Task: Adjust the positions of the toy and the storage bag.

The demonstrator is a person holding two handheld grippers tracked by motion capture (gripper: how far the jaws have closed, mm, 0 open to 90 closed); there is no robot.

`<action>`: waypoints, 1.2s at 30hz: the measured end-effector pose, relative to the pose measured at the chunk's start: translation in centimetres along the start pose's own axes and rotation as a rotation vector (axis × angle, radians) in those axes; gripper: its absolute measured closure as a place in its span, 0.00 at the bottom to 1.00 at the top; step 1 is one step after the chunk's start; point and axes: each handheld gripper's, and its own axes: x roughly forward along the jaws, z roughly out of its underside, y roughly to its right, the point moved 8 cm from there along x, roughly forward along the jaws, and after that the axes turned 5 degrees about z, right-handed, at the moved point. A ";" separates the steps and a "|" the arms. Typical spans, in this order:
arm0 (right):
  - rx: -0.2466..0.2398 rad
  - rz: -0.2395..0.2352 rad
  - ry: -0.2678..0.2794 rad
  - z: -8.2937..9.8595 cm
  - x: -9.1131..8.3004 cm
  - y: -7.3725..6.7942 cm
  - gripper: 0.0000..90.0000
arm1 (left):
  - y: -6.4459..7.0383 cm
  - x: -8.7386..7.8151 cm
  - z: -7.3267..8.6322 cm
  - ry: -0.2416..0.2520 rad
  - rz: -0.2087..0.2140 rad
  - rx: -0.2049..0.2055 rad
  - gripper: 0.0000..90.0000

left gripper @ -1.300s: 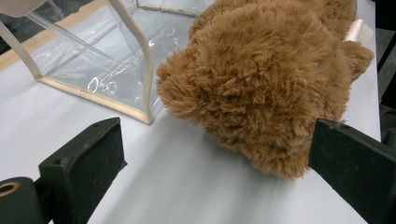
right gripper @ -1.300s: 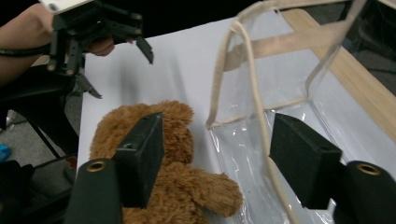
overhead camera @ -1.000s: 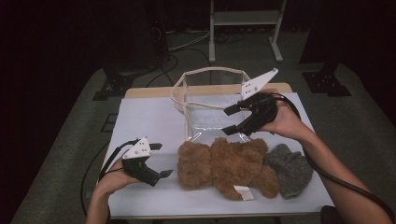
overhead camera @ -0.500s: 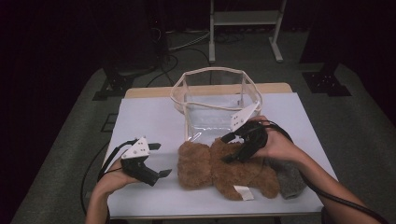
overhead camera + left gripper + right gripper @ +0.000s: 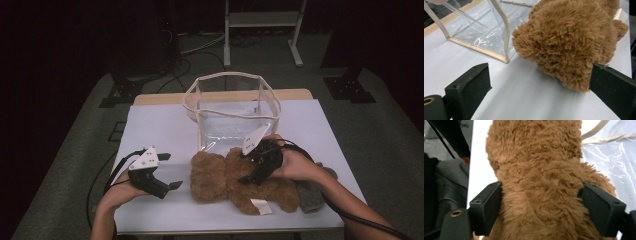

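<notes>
Right tool (image 5: 256, 169) on brown teddy bear (image 5: 235, 181), beside clear bag (image 5: 231, 112).

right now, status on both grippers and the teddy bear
Right gripper jaws astride the teddy bear, touching fur, grip unconfirmed. Left gripper open, beside its head. Bear lying on table. Clear bag just behind; grey plush beside.

Grey plush toy (image 5: 310, 192) largely hidden behind the right hand (image 5: 295, 165) and forearm, brown teddy bear (image 5: 541, 182) cut off by the right gripper view's top and bottom edges, writing on its white tag (image 5: 260, 206) too small to be read, clear bag (image 5: 481, 32) cropped at the left gripper view's top.
</notes>
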 end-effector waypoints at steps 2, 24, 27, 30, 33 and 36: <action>-0.005 0.005 -0.005 0.1 0.4 -0.1 0.20 | 0.0 0.0 0.0 0.000 0.001 -0.001 0.03; -0.030 0.045 -0.021 1.4 1.8 -0.8 0.12 | -0.1 0.0 0.4 -0.013 0.002 -0.009 0.03; -0.041 0.062 -0.030 1.5 2.0 -0.8 0.11 | -0.1 0.0 0.4 -0.012 0.001 -0.007 0.03; -0.035 0.067 -0.036 1.5 2.1 -0.7 0.12 | -0.1 0.0 0.4 -0.014 0.004 -0.008 0.03; -0.035 0.079 -0.046 1.7 2.5 -0.5 0.12 | -0.1 0.1 0.4 -0.015 0.004 -0.010 0.03; -0.027 0.078 -0.046 1.7 2.6 -0.3 0.13 | -0.1 0.1 0.5 -0.013 0.004 -0.013 0.03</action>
